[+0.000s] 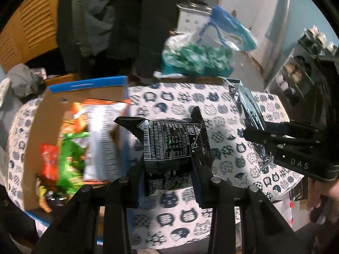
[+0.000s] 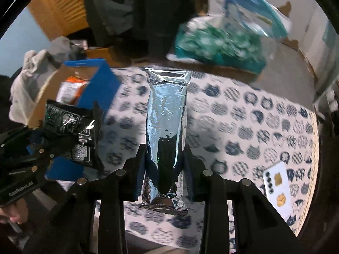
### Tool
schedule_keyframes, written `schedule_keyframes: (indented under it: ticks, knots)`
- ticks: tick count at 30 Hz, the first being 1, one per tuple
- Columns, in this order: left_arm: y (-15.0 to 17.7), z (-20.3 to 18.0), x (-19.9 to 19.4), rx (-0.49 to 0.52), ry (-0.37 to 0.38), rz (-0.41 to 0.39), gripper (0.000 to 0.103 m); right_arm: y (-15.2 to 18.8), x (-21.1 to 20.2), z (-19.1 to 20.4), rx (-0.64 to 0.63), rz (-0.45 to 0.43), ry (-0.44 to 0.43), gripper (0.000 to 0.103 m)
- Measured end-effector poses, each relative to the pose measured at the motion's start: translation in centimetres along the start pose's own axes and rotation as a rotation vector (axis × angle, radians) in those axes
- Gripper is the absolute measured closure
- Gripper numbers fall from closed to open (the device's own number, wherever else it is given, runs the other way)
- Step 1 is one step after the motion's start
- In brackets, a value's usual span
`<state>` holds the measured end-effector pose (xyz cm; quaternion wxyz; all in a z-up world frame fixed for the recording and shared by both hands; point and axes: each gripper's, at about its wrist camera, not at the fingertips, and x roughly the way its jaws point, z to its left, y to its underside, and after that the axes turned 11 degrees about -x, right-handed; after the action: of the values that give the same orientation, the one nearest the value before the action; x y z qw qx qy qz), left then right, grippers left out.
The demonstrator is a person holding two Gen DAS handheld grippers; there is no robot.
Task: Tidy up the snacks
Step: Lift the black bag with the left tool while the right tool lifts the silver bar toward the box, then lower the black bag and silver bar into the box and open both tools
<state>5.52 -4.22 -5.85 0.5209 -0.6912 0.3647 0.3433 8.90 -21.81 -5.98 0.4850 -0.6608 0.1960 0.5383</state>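
Over the cat-print tablecloth, both grippers are loaded: the left gripper is clamped on a black snack packet, its fingers pinching the lower half while the printed, serrated top stands up and away from the camera, and the right gripper is clamped on a long silver foil pack, gripped near its bottom seal with the long axis running straight out along the fingers. Neither packet appears to rest on the cloth. The relation that matters is the cardboard box with blue rim: it sits to the left of both grippers, already holding orange, green and white snack bags. From the left wrist view the box wall is just beside the black snack packet, almost touching its left corner; from the right wrist view the same box lies well off to the left, beyond the left gripper and its packet. So the left hand looks the nearer one, probably needing only a short sideways carry over the rim, whereas the foil pack would have to cross behind or after it, and its length likely wants tilting to fit among the bags. A phone lies on the cloth at the right, clear of that path
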Motion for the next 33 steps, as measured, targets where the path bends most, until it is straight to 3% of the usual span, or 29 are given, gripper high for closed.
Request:
schedule_keyframes:
  ticks: [16, 25, 33]
  knots:
    - [-2.0, 12.7, -3.4, -0.160, -0.119, -0.079, 0.066, -8.2, 2.3, 12.4, -0.157, -0.019, -0.128, 0.072]
    - [-2.1, 18.7, -1.8, -0.259, -0.174, -0.076, 0.066, -11.3, 5.3, 17.6, -0.213, 0.021, -0.193, 0.072]
    - [-2.1, 21.2, 1.0, -0.306, -0.200, -0.021, 0.066, -13.0, 8.5, 20.3, -0.226, 0.077, -0.229, 0.072]
